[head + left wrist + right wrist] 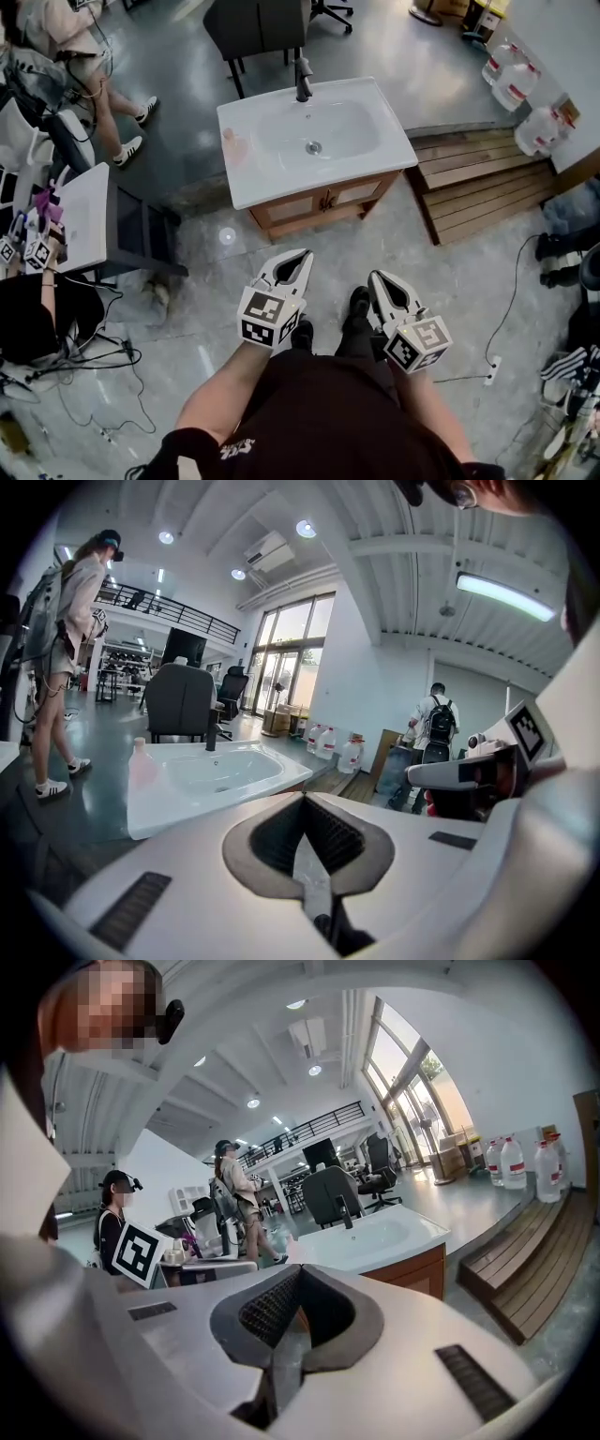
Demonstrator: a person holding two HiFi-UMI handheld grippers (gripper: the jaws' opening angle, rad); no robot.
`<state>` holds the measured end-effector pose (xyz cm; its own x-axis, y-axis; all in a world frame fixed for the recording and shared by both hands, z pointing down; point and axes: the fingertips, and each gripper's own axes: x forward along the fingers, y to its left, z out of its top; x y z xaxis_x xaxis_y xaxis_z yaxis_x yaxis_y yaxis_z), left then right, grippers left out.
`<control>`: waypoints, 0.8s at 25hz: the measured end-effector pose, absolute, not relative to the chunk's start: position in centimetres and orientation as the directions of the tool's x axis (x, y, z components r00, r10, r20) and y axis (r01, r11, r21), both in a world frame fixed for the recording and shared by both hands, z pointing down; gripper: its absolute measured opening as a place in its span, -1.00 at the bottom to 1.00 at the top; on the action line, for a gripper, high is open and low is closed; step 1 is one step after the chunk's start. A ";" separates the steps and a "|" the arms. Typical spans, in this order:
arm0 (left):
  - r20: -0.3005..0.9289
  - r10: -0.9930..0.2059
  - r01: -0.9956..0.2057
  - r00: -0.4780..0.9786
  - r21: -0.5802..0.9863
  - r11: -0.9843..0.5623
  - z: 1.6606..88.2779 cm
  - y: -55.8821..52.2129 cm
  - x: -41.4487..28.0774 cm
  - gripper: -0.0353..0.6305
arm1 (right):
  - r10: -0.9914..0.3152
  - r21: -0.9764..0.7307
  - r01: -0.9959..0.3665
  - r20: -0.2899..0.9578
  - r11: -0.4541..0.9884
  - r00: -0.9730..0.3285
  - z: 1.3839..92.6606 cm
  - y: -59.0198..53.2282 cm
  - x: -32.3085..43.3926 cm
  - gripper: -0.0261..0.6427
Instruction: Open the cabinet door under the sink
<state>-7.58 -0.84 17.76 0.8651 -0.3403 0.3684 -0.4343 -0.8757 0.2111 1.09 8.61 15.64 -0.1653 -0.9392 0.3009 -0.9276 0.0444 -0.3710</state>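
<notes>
While the left gripper (304, 254) and right gripper (375, 276) are closed, empty, the cabinet door (298, 207) stands well ahead.

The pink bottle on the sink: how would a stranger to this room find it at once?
A white sink top sits on a wooden cabinet on the grey floor. At the left end of its rim in the head view stands a small pale pink bottle, the only loose thing there; the dark faucet is fixed at the back.
</notes>
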 end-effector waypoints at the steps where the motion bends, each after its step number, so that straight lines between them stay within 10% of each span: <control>1: 0.376 -0.350 -0.446 0.858 0.207 -0.870 17.9 -1.3 -6.9 -0.86 | -0.936 -0.380 -0.923 0.300 0.059 -0.183 15.9 8.0 1.8 -0.89; 20: 0.462 -0.599 -0.734 0.654 0.198 -0.649 21.7 -7.4 7.4 -0.86 | -0.803 -0.380 -0.863 0.365 0.333 -0.471 19.5 -0.8 19.7 -0.89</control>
<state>7.40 -7.37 21.72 0.6542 -0.5986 0.4622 -0.7342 -0.6494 0.1981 19.72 -0.77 19.49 -0.4709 -0.8029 0.3655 -0.8629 0.3330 -0.3801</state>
